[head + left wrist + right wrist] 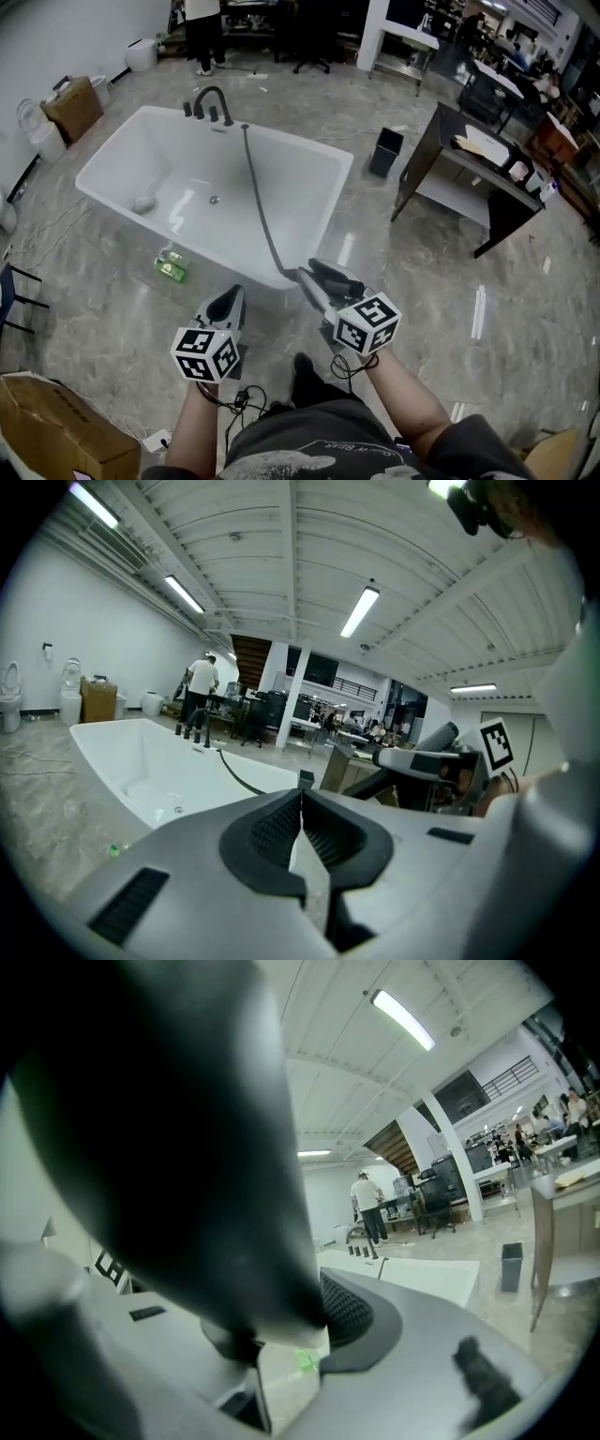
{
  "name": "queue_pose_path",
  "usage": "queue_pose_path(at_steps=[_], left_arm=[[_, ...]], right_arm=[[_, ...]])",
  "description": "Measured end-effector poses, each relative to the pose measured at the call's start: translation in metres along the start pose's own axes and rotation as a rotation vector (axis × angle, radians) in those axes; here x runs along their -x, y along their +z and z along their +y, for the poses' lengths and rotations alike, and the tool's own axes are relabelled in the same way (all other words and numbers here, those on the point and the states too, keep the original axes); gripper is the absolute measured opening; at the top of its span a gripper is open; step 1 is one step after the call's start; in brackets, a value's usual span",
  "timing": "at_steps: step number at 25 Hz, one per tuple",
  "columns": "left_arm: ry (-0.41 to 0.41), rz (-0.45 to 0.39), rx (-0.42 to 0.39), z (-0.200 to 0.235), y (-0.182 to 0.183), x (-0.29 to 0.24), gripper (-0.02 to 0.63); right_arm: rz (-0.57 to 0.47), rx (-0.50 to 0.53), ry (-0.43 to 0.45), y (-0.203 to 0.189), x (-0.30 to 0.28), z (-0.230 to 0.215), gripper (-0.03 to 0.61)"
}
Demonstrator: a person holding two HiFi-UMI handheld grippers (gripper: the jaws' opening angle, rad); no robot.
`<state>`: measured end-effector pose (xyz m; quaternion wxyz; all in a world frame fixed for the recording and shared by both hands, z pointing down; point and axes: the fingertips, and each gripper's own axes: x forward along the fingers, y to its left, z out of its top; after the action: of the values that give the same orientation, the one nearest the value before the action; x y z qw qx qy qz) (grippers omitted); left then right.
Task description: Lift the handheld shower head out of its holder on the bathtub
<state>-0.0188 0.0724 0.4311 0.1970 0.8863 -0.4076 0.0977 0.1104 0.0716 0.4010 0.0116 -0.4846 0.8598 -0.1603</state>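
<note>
The white bathtub (pixel 112 155) stands ahead, with a black faucet (pixel 211 103) on its far rim. A grey hose (pixel 261 202) runs from beside the faucet across the tub and over the near rim to the dark shower head (pixel 330 278). My right gripper (pixel 323 283) is shut on the shower head, in front of the tub's near right corner. In the right gripper view the shower head (pixel 169 1147) fills the left side and hides one jaw. My left gripper (pixel 230 302) is beside it, shut (pixel 302 803) with nothing in it. The left gripper view shows the right gripper (pixel 422 758) at its right.
A green bottle (pixel 172 265) lies on the floor by the tub's near side. A dark desk (pixel 469 178) and a black bin (pixel 385 150) stand to the right. A cardboard box (pixel 56 436) sits at the lower left. A person (pixel 202 33) stands far behind the tub.
</note>
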Motion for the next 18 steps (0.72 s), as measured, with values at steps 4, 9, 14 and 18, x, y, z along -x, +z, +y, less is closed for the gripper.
queue_pose_path(at_steps=[4,9,14,18], left_arm=[[-0.002,-0.006,-0.006,-0.003,-0.009,0.027,0.015],[-0.010,-0.011,-0.005,-0.006,-0.015,0.042,0.015],[-0.011,-0.019,-0.006,-0.007,-0.017,0.048,0.015],[-0.003,-0.020,-0.008,-0.004,-0.013,0.048,0.015]], right_arm=[[-0.002,0.019,-0.019,-0.005,0.012,0.019,0.118],[0.009,0.037,-0.057,-0.013,0.017,0.025,0.119],[0.020,0.035,-0.084,-0.020,0.019,0.022,0.118],[0.019,0.036,-0.089,-0.015,0.016,0.018,0.118]])
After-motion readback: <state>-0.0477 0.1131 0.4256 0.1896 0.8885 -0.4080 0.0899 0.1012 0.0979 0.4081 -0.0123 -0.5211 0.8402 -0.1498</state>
